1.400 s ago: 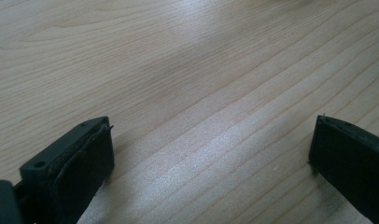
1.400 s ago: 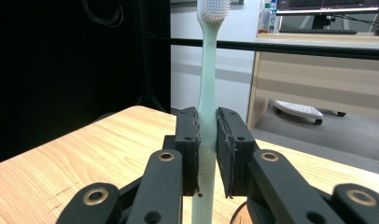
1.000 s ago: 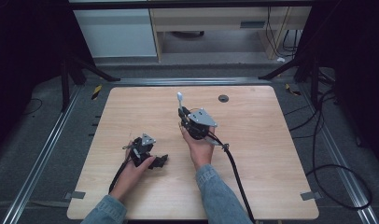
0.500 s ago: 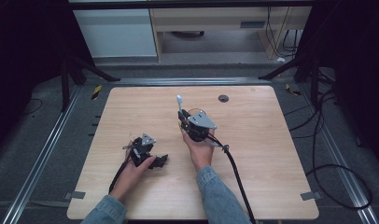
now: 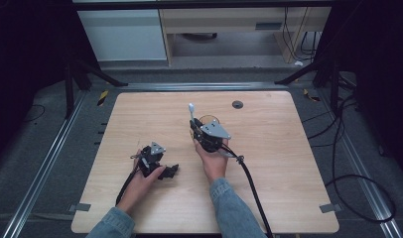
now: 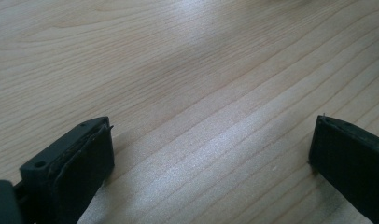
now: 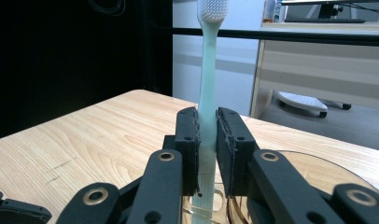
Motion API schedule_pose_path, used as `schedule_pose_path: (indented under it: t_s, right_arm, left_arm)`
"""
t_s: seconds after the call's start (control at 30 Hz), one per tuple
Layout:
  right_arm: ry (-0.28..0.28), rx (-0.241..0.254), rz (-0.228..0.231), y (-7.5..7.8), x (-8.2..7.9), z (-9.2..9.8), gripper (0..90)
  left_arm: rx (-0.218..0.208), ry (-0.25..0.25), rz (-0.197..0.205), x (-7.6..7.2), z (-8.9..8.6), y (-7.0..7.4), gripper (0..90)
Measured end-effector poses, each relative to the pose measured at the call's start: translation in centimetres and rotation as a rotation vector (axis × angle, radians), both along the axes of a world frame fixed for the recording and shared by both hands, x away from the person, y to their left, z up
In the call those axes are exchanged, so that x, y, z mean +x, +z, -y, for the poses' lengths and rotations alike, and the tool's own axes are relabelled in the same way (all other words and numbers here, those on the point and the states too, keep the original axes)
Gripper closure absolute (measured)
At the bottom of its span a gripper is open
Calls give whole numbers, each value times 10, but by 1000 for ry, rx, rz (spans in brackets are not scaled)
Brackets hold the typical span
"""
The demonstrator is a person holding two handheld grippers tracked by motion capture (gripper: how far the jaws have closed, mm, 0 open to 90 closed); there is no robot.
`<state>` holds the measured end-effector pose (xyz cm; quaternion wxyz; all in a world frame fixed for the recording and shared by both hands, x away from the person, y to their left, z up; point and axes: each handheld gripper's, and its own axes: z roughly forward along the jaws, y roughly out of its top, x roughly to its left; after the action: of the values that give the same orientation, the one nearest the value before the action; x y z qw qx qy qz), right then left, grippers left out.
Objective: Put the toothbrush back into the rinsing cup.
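- The right gripper (image 7: pixel 207 140) is clamped on a pale green plastic toothbrush (image 7: pixel 207 88) with white bristles; both black pads press its handle from either side, about midway along its length.
- The toothbrush stands nearly upright, its long axis running up out of the jaws, bristle head at the top and the lower end of the handle passing down behind the pads. In the high view the toothbrush (image 5: pixel 191 113) shows as a short pale stick at the far tip of the right gripper (image 5: pixel 193 124), above the middle of the light wooden table (image 5: pixel 269 168).
- Right under the held handle sits a round, clear amber-tinted dish or cup (image 7: pixel 313 177), just at the gripper's far side in the high view (image 5: pixel 209 119). Any lowering of the brush would go straight down into or onto it, so that vertical line is what counts.
- The left gripper (image 5: pixel 169 171) lies low on the table at the near left, well apart from the toothbrush; its jaws stand wide apart with bare wood between them (image 6: pixel 211 135). The right hand is plainly the one in charge.
- Hard to make out: the lower end of the handle is hidden by the jaws, the round vessel's depth cannot be judged, and a small dark round thing (image 5: pixel 237 104) on the far table is too small to name.
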<state>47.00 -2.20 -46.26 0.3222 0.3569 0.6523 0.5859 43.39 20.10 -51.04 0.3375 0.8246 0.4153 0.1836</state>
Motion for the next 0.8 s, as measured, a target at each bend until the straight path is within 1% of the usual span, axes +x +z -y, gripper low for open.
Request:
schedule_pose_path:
  t_s: [0.23, 0.3, 0.53, 0.6, 0.8]
  right_arm:
    - [1, 1, -2, -3, 1, 0, 792]
    - [-1, -4, 1, -4, 1, 0, 792]
    - [-1, 2, 8, -5, 2, 0, 792]
    - [0, -5, 11, -6, 2, 0, 792]
    - [1, -5, 7, -9, 2, -1, 792]
  left_arm:
    - [-3, 1, 1, 0, 0, 0, 0]
    - [-3, 1, 1, 0, 0, 0, 0]
    - [-3, 0, 1, 0, 0, 0, 0]
    - [-3, 0, 0, 0, 0, 0, 0]
    - [-3, 0, 0, 0, 1, 0, 0]
